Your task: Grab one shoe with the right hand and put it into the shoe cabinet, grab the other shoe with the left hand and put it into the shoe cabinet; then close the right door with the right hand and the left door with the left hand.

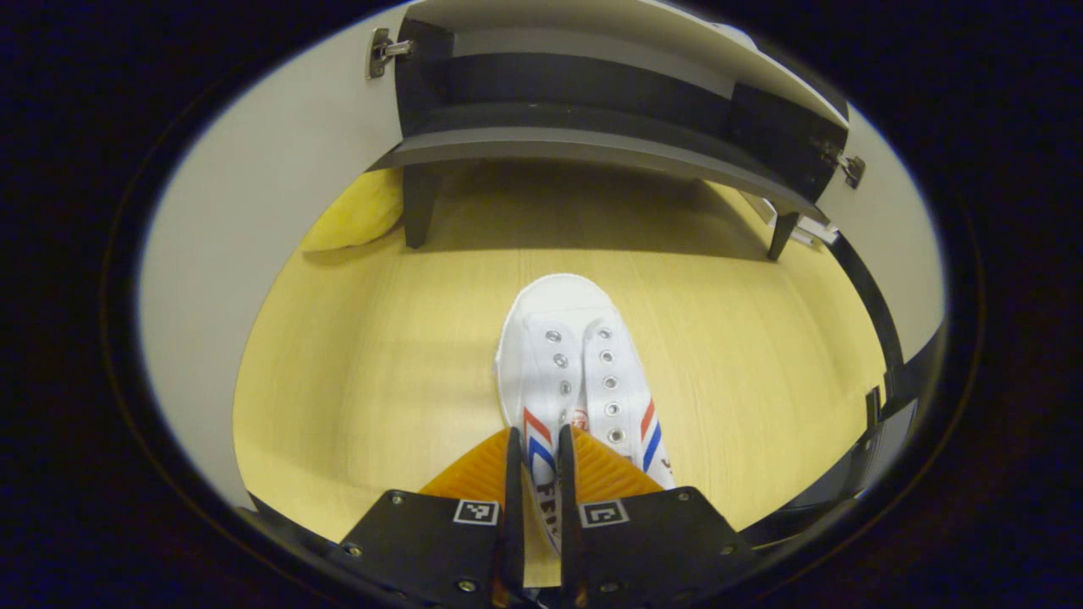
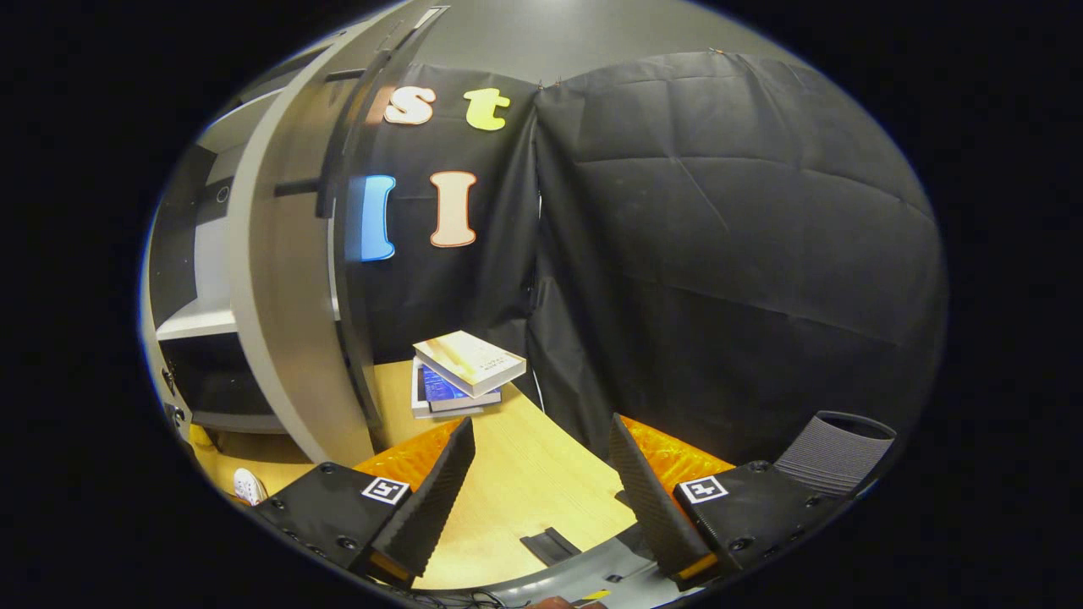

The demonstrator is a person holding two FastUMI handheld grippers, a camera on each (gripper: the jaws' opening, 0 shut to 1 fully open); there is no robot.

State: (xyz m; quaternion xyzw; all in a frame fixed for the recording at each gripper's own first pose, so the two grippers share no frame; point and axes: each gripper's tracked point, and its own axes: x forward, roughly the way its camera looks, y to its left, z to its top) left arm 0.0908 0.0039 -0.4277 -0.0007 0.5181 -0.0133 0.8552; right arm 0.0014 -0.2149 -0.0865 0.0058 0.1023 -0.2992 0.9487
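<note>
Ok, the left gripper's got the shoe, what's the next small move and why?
Probably lift and carry the white shoe forward to the open cabinet: the left gripper is shut on its side, and it lies on the floor short of the shelf.

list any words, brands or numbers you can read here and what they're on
None reads whole.
white shoe: side lettering mostly hidden between the left gripper fingers; round red mark too small.
top book: cover print too blurred.
square markers on the gripper: patterns, no text.
</note>
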